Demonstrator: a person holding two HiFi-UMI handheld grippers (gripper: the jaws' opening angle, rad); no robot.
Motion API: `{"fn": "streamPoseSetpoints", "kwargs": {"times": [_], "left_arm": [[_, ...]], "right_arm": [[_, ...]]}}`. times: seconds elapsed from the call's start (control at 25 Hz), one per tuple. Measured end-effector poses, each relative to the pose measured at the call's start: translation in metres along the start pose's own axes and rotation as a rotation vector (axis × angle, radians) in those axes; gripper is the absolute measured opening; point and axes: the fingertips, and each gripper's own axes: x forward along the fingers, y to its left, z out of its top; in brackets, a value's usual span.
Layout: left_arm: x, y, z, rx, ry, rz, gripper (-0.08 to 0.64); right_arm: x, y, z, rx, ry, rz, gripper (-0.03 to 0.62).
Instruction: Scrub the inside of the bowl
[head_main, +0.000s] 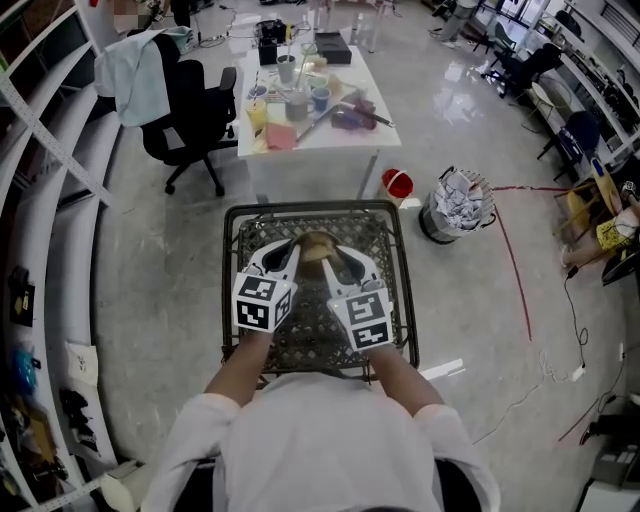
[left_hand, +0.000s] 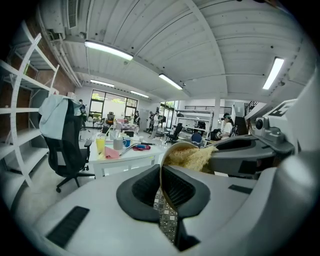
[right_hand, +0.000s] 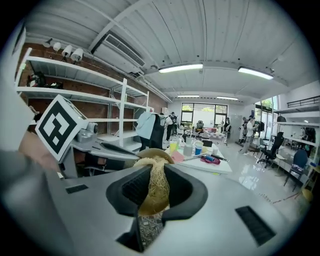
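I see two tables from the head view. The white table (head_main: 330, 135) farther off is cluttered with cups. Close beneath me is the dark mesh table (head_main: 232, 300). One black chair (head_main: 190, 110) with a pale cloth over its back stands beside the white table. One bin (head_main: 458, 205) of crumpled paper sits right of the mesh table, with one red bucket (head_main: 397, 184) near it.

My two grippers meet over the far half of the mesh table, tips angled toward each other. The left gripper (left_hand: 162, 187) is clamped on the thin rim of the bowl (left_hand: 176, 145), its pads pressing either side of the wall. There is one bowl, tan, held off the mesh and tipped so its opening faces the right gripper (right_hand: 152, 200). That gripper is clenched on the scrubber (right_hand: 156, 175), one wad of straw-coloured fibres that bulges above and below its pads.

From the left gripper view, the scrubber lies inside the bowl, against the inner wall just past the rim, with the right gripper's jaws reaching in after it. From the right gripper view, the bowl's edge arcs just behind the top of the wad.
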Motion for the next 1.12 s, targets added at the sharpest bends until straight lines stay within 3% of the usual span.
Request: {"fn": "streamPoseSetpoints", "kwargs": {"times": [0.32, 0.72, 1.12], "left_arm": [[0.007, 0.010, 0.003, -0.016, -0.005, 0.008, 0.043], [0.017, 0.025, 0.003, -0.049, -0.004, 0.027, 0.043], [0.022, 0.033, -0.009, -0.080, 0.021, 0.036, 0.043]], "right_arm": [[-0.012, -0.012, -0.020, 0.039, 0.037, -0.043, 0.087], [-0.006, 0.014, -0.031, 0.068, 0.052, 0.035, 0.087], [-0.004, 0.009, -0.029, 0.095, 0.027, 0.033, 0.087]]}}
